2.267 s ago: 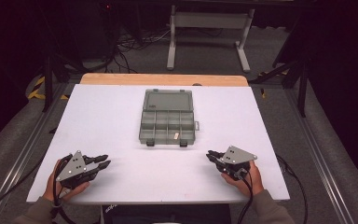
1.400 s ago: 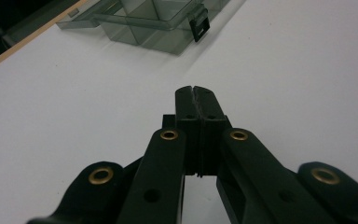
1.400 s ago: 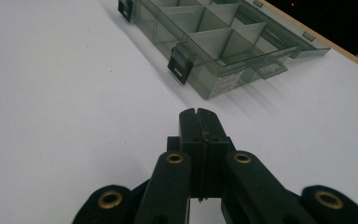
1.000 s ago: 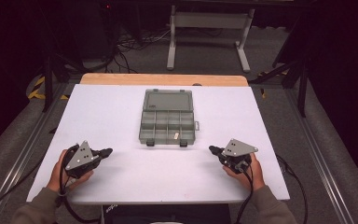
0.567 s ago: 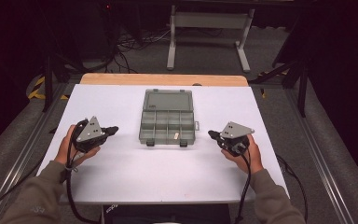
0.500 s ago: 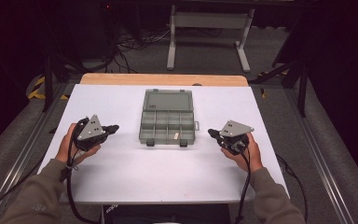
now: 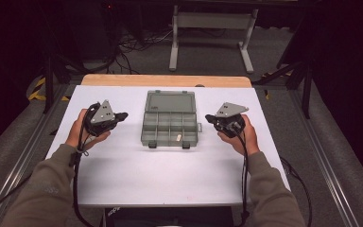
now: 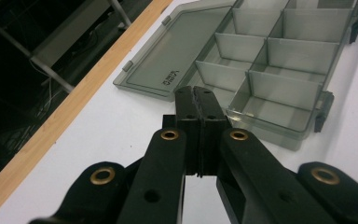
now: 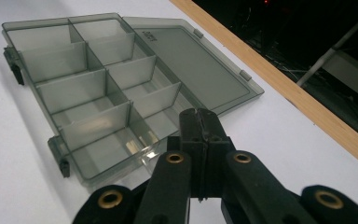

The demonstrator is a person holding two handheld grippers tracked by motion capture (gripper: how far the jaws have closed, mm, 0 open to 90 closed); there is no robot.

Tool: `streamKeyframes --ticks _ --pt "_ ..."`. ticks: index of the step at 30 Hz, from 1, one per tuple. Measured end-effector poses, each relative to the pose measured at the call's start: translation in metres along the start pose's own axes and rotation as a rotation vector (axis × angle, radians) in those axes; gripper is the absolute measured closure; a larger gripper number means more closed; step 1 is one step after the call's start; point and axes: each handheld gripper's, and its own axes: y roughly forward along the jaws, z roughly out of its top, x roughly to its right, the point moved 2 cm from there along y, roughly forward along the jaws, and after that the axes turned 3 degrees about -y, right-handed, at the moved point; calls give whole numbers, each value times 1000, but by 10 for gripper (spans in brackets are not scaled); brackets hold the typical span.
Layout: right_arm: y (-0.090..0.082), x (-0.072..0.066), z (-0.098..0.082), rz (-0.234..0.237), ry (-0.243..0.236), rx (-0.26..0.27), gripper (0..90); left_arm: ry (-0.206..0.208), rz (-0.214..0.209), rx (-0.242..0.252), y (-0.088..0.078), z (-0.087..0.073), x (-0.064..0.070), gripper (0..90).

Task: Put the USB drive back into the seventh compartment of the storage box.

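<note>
A grey see-through compartment box (image 7: 170, 126) lies in the middle of the white table (image 7: 146, 175), its lid (image 7: 170, 101) folded flat toward the far side. A small pale piece (image 7: 178, 137) sits in one near compartment. My left gripper (image 7: 123, 115) is held just left of the box, jaws pressed together and empty, pointing at it. My right gripper (image 7: 208, 117) mirrors it at the box's right side, also shut and empty. In the left gripper view the shut tips (image 8: 196, 91) hover before the box (image 8: 270, 51). In the right gripper view the tips (image 9: 199, 113) hover beside the box (image 9: 88, 93).
A wooden strip (image 7: 165, 80) edges the table's far side. Beyond it a metal stand (image 7: 212, 28) and cables lie on the dark floor. Metal rails (image 7: 23, 156) run along both sides of the table. Cables trail from both grippers toward the near edge.
Both hands have lifted off the near part of the table and moved forward, ending on either side of the box. The jaws stayed shut.
</note>
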Motion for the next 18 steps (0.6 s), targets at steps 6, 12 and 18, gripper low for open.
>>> streamKeyframes --ticks 6,12,18 --pt "14 8 8 7 0 -28 900 -6 -1 -14 12 7 -6 900" --pt "26 19 15 14 25 -51 900 -16 -8 -28 23 13 -13 900" --pt "37 27 19 21 40 -67 900 -26 -9 -51 36 17 -20 900"
